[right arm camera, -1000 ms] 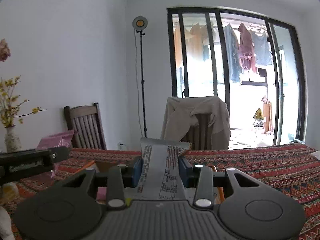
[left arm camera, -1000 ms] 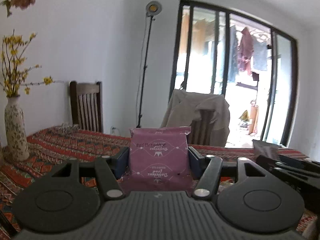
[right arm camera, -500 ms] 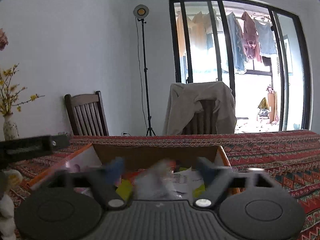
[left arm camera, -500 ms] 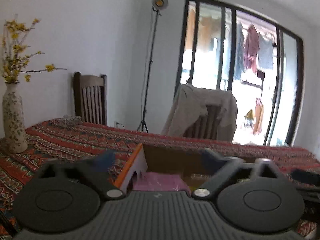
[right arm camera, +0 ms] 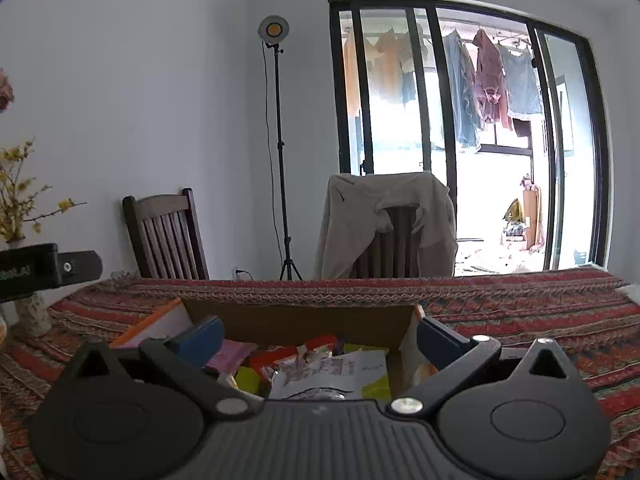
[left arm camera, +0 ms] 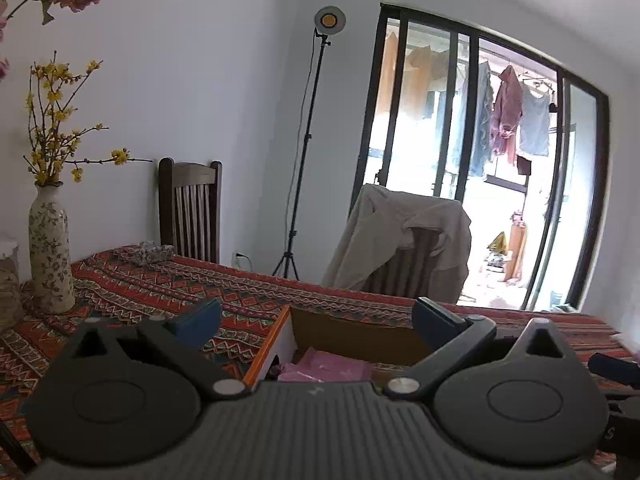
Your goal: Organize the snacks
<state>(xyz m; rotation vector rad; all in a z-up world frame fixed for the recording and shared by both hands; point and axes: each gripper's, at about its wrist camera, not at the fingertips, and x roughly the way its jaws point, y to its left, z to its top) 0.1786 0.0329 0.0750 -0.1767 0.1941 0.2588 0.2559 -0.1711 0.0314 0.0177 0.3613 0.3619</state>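
The table (right arm camera: 520, 320), under a woven red zigzag cloth, filled the foreground. On it sat an open cardboard box (right arm camera: 296, 322) with orange-edged flaps. The right gripper (right arm camera: 316, 338) hung over the box, its blue-padded fingers (right arm camera: 200, 338) spread wide and holding nothing. Directly below and between them the snacks lay heaped in the box: a crinkly white packet (right arm camera: 332, 372) printed with text on top, a yellow wrapper (right arm camera: 250, 378) beside it, an orange-red one (right arm camera: 280, 356) behind, and a pink pouch (right arm camera: 232, 354) at the box's left end, just under the left finger. The left gripper (left arm camera: 316, 320) hovered at that same end, its fingers also wide apart and empty, with the flat, matte pink pouch (left arm camera: 324, 366) lying in the box between and below them. A speckled ceramic vase (left arm camera: 50, 248) of yellow blossoms stood upright on the cloth, well left of the box.
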